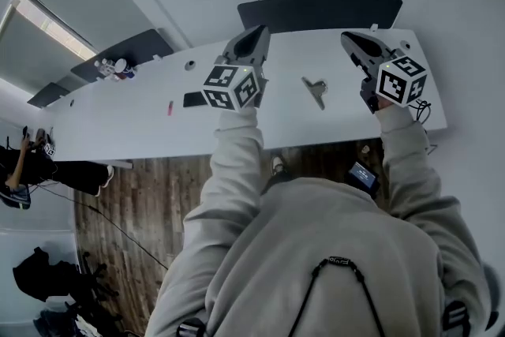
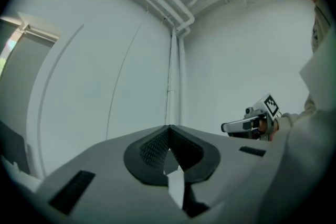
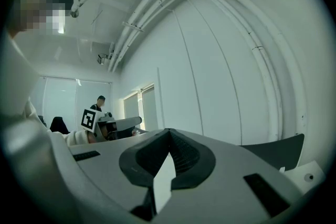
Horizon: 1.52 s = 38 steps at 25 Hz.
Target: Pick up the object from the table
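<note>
**Operator:** How do my fingers stand?

**Spotter:** Your left gripper (image 2: 169, 131) has both jaws pressed together. The dark ribbed pads (image 2: 153, 150) meet at the tip with nothing between them. Your right gripper (image 3: 168, 134) is the same: jaws together and empty.

**Operator:** And where am I holding them?

**Spotter:** You hold both out in front of you above the white table (image 1: 134, 126), well apart from each other, pointing roughly level. Each marker cube faces back toward you. Your grey sleeves run up to them from below in the head view.

**Operator:** Where is the object?

**Spotter:** The object (image 1: 316, 90) is a small grey clip-shaped piece. It lies on the table between your two grippers, a little nearer your right one, and neither gripper touches it.

**Operator:** What else is around it?

**Spotter:** To your left of the left gripper a dark flat item (image 1: 193, 99) lies on the table, with a small red thing (image 1: 169, 107) just beyond it. Some bottles (image 1: 114, 67) stand near the table's far left end. A dark curved panel (image 1: 319, 12) sits along the far edge, opposite you. A thin cable (image 1: 424, 111) loops at the right end, beside your right wrist. The wooden floor (image 1: 134, 201) shows under the near edge, and another person (image 1: 16, 170) is at the far left of the head view.
</note>
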Available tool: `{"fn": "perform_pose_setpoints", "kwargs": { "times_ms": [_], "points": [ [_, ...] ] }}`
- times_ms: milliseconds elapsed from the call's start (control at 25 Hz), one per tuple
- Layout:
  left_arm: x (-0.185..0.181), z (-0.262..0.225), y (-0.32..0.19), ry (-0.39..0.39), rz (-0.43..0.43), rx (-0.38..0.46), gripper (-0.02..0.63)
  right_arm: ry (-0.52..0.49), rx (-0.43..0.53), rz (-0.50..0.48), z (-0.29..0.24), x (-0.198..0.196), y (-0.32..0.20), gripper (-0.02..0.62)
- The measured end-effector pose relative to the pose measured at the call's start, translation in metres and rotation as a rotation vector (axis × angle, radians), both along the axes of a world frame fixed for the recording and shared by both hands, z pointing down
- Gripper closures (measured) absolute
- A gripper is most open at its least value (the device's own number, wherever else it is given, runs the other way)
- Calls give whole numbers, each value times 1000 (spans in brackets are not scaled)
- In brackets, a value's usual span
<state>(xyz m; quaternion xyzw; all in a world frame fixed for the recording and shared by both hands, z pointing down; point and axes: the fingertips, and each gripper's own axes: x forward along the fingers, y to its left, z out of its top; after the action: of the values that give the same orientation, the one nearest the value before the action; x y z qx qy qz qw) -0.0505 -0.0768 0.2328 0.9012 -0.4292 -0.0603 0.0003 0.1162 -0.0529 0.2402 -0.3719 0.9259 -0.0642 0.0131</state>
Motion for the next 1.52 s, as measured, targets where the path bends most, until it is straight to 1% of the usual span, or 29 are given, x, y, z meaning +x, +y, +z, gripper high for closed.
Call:
{"fn": "perform_pose_setpoints", "kwargs": {
  "times_ms": [120, 280, 440, 560, 800, 880, 960, 1040, 1160, 1240, 1280, 1320, 1400, 1520],
  "points": [
    [-4, -5, -39, 26, 12, -1, 604, 27, -9, 14, -1, -7, -32, 577],
    [-1, 1, -76, 3, 57, -18, 604, 15, -50, 40, 6, -13, -67, 577],
    [-21, -1, -114, 7, 53, -26, 604, 23, -65, 51, 8, -29, -101, 577],
    [-32, -1, -142, -21, 38, -24, 604, 39, -67, 49, 5, -45, -125, 577],
    [-49, 8, -193, -62, 77, -18, 604, 47, -69, 72, 6, -70, -184, 577],
    [-56, 17, -206, -66, 83, -26, 604, 58, -76, 80, 13, -75, -197, 577],
    [-58, 30, -217, -47, 96, -48, 604, 67, -104, 98, 28, -71, -208, 577],
    [-54, 39, -229, -35, 117, -67, 604, 68, -144, 124, 40, -58, -220, 577],
    [-43, 46, -243, -49, 137, -65, 604, 69, -167, 156, 51, -35, -236, 577],
    [-40, 51, -248, -5, 150, -66, 604, 67, -162, 179, 56, -22, -246, 577],
    [-40, 57, -250, 15, 148, -82, 604, 66, -162, 186, 58, -17, -251, 577],
    [-41, 64, -254, 14, 139, -104, 604, 66, -163, 185, 59, -15, -255, 577],
    [-40, 72, -259, -20, 121, -133, 604, 80, -149, 165, 53, -14, -263, 577],
    [-34, 68, -262, -57, 116, -128, 604, 78, -119, 150, 43, -10, -271, 577]
  ]
}}
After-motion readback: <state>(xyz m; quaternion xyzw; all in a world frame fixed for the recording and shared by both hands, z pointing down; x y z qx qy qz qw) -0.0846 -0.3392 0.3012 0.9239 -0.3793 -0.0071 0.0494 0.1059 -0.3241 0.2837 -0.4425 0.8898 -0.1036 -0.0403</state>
